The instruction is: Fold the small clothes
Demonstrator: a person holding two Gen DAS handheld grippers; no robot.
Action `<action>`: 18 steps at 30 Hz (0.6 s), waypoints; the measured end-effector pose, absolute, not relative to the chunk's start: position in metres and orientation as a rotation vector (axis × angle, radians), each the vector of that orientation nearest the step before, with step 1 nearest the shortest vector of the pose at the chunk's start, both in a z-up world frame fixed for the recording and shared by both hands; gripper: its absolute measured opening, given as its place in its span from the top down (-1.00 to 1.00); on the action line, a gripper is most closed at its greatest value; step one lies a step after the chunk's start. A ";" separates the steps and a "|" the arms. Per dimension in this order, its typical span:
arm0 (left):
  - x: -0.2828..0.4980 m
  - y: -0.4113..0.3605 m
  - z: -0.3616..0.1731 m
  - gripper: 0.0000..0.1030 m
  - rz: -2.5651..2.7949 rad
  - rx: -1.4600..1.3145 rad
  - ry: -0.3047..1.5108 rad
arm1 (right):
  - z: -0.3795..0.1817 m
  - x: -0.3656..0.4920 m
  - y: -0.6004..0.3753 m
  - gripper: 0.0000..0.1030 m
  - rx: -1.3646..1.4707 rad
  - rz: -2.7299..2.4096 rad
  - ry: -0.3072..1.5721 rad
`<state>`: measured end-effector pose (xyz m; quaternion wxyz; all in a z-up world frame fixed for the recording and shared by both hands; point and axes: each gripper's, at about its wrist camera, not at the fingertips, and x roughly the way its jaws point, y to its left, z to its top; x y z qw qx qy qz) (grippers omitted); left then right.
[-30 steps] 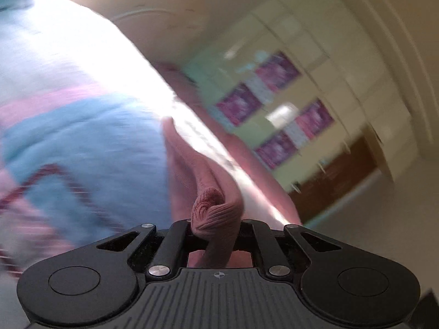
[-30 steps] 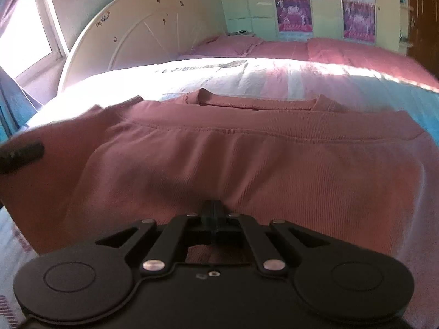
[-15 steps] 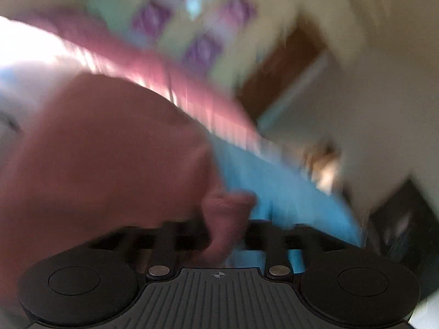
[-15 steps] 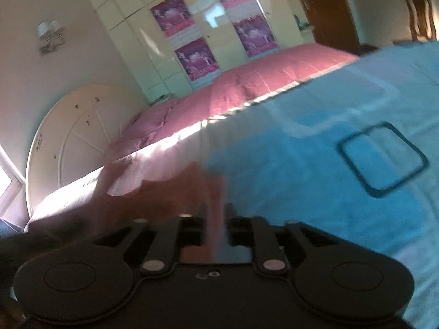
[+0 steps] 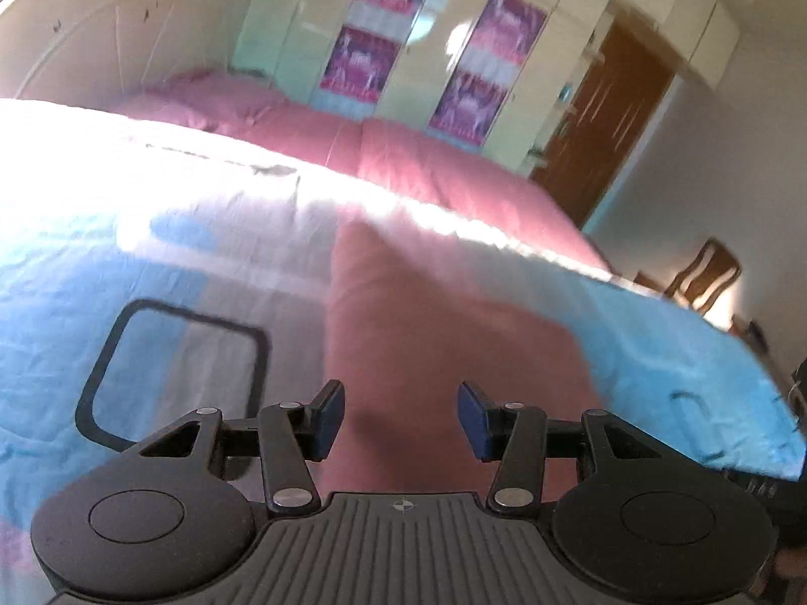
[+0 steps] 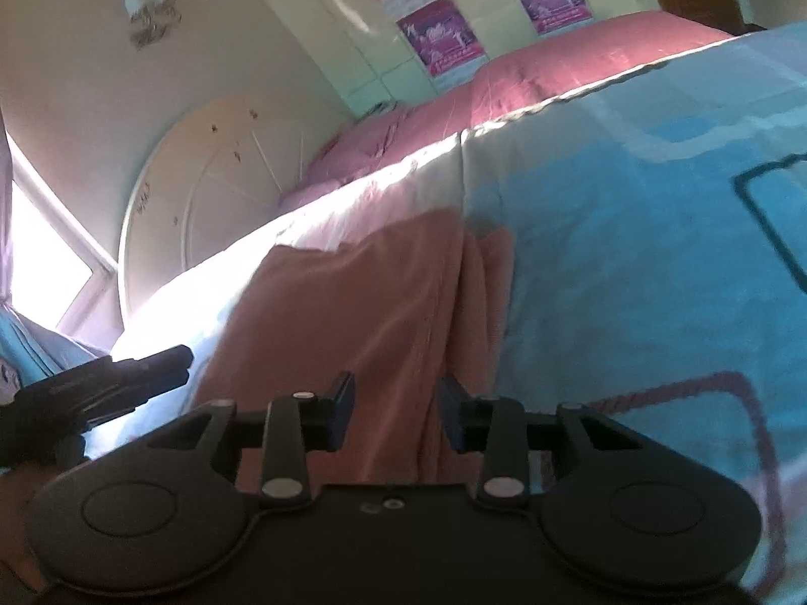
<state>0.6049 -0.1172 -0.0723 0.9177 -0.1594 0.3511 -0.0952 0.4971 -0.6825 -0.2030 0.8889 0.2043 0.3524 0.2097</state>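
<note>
Blue bedspread [image 5: 151,262] now carries the pink garment [image 5: 444,343] folded over; I've released both grippers [image 5: 401,421] [image 6: 396,416] (jaws apart, nothing pinched), 1 fold done.

Black tongs [image 5: 401,416], blue pads [image 5: 474,421], silver screws, ribbed grey housing

The left gripper [image 5: 401,418] tilts downward with its jaws standing apart, nothing pinched between the blue pads [image 5: 327,421]. The right gripper [image 6: 396,416] tilts down likewise, jaws parted and gripping nothing. From the right wrist view, the left gripper's dark fingers [image 6: 151,370] reach in at the left edge.
</note>
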 end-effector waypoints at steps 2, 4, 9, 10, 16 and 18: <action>0.611 -0.115 -0.088 0.06 -0.195 -0.314 0.764 | -0.209 0.508 -0.676 0.29 0.410 0.427 0.761; 0.598 -0.122 -0.103 0.06 -0.189 -0.325 0.789 | -0.215 0.519 -0.669 0.33 0.391 0.427 0.801; 0.593 -0.133 -0.095 0.06 -0.196 -0.299 0.747 | -0.215 0.525 -0.655 0.47 0.339 0.422 0.832; 0.597 -0.134 -0.099 0.06 -0.194 -0.275 0.707 | -0.214 0.525 -0.650 0.63 0.296 0.410 0.835; 0.603 -0.143 -0.090 0.33 -0.261 -0.216 0.738 | -0.198 0.514 -0.632 0.81 0.161 0.381 0.779; 0.600 -0.143 -0.079 0.36 -0.281 -0.235 0.737 | -0.182 0.505 -0.638 0.82 0.164 0.366 0.732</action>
